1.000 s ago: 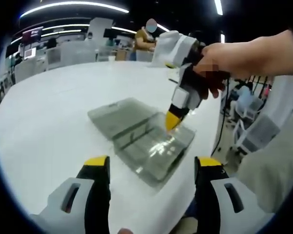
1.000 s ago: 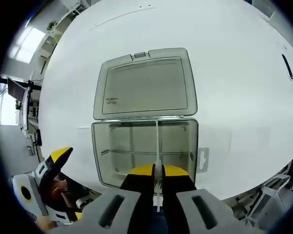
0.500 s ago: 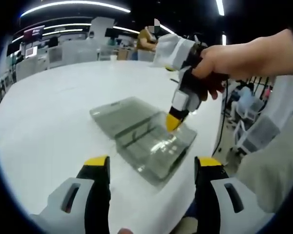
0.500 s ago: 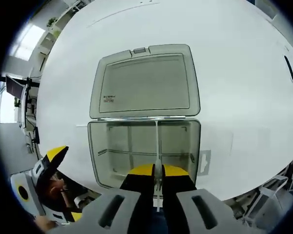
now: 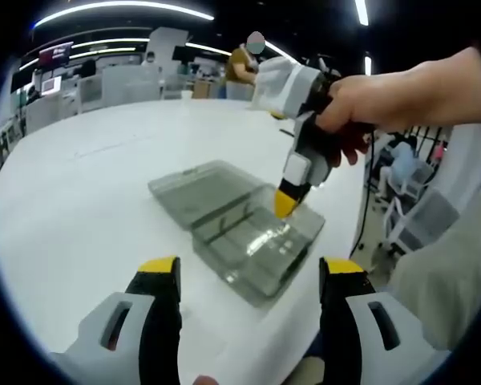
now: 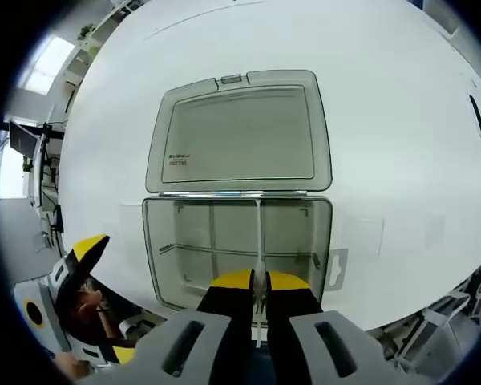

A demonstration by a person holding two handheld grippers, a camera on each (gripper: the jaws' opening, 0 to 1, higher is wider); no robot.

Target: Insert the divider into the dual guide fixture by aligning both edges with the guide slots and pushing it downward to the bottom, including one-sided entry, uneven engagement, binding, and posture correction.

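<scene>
We are pinching the divider (image 6: 259,241) in the right gripper (image 6: 257,280) over the box (image 6: 164,273); keeping it upright should prevent binding; left gripper (image 5: 248,269) jaws spread.

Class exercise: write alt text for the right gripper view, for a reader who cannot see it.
The right gripper, fingers shut on a thin clear divider, holds it upright over the open clear plastic box. The box's lid lies flat behind it on the white table; the left gripper shows at lower left.

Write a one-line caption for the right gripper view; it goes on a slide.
Right gripper, shut on a thin clear divider, holds it over the open compartment box on a white table.
</scene>
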